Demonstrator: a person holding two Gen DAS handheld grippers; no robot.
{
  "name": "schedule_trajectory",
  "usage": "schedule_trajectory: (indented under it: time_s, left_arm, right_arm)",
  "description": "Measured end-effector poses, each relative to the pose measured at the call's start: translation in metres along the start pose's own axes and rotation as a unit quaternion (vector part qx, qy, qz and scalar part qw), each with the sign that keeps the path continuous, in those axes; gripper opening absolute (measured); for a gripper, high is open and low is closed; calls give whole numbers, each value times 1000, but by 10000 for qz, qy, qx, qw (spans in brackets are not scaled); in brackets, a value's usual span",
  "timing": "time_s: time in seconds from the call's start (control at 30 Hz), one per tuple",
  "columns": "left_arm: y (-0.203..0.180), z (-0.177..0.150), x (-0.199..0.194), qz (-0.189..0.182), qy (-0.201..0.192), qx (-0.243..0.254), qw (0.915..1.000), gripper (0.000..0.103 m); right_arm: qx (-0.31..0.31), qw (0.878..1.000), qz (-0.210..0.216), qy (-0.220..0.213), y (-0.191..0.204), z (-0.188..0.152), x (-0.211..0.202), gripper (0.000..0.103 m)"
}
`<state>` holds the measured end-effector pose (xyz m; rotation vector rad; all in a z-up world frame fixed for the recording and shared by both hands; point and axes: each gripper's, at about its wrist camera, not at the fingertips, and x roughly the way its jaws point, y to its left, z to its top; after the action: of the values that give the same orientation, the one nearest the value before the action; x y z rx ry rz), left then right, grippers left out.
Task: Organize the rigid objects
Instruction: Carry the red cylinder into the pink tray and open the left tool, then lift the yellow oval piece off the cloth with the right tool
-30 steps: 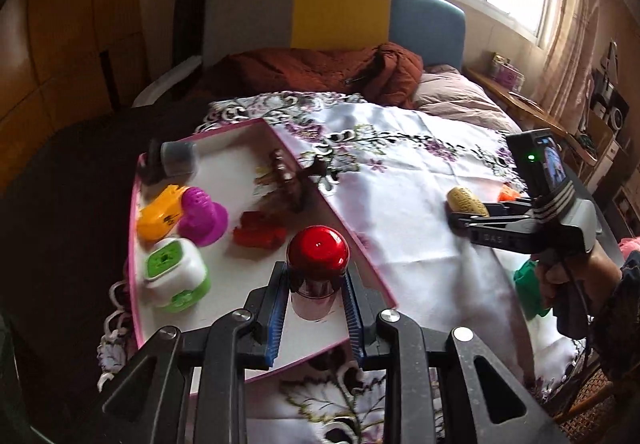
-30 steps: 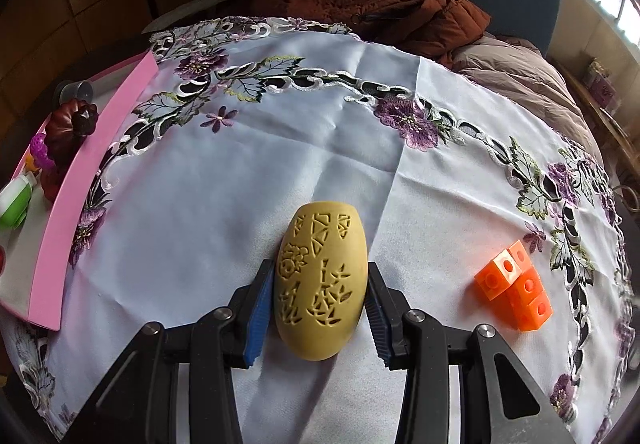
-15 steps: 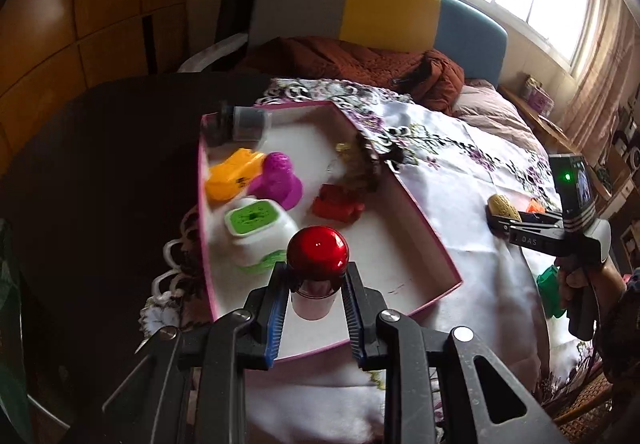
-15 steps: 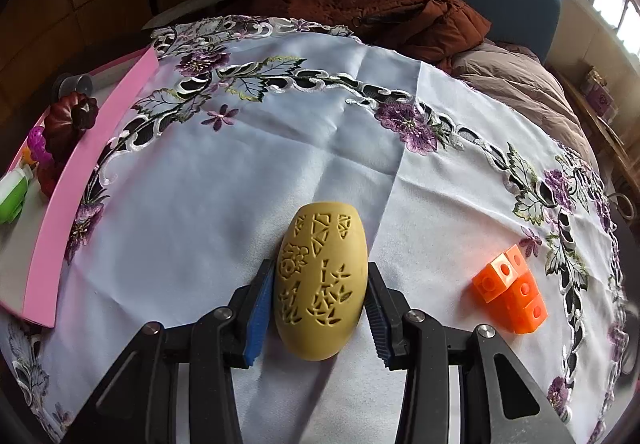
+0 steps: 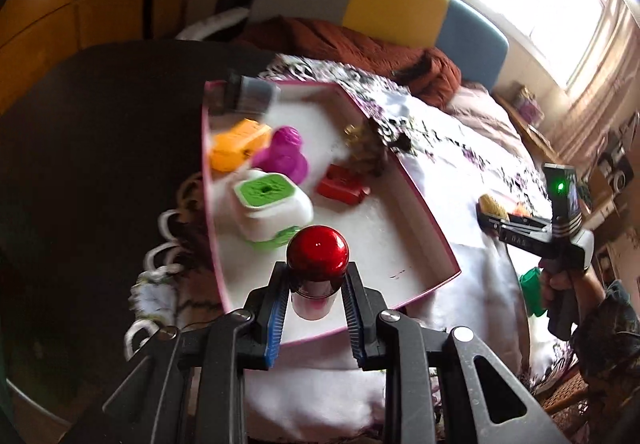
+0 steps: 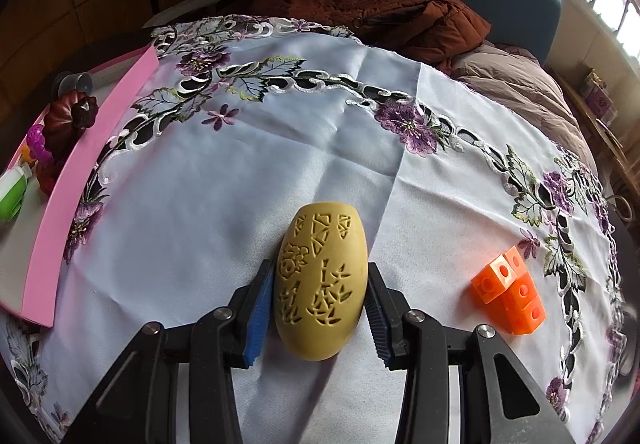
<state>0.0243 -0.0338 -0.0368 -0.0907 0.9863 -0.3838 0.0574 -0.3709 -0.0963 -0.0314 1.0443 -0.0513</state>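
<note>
Placing step: left gripper fingers clamped on red-capped bottle, over pink tray near edge; right gripper fingers closed around yellow carved egg on tabletop; next: lower bottle, release

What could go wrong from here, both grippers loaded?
1. The left gripper holds the red-capped bottle over the near corner of the pink tray; released there, it could tip or knock the green-and-white container close beside it.
2. The right gripper clamps the curved sides of the carved yellow egg; that rounded shape could squirt out.
3. The orange cube block lies near the right gripper and could get bumped.
</note>
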Motion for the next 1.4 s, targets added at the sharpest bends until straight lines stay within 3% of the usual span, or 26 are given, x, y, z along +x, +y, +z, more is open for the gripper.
schedule_trajectory:
  time_s: [0.33,0.57,0.73,0.93,1.1,1.2,1.4]
  left_arm:
    - [12,15,44,404,355,-177,9984,22]
    - [23,18,40,441,357,-431,9975,30]
    - [24,11,31,451,324,-474,9973,29]
    - [25,9,15,387,167,-563,9975,29]
    - [22,10,8,640,33,-466,9969,29]
    - [16,10,7,977,-114,-211,9949,29]
    - [15,16,-1,1352,-632,-99,9888,32]
  right_arm:
    - [13,10000,15,-2,0,1,0,43]
    - [29,10000,30,-2,-1,1,0,43]
    - [15,10000,10,-8,-1,1,1,43]
    - [0,10000,-20,-14,1,1,1,43]
    - [-11,10000,-29,-17,1,0,1,43]
    - [-25,10000,-52,-19,1,0,1,43]
    - [-16,10000,-43,-22,0,0,1,43]
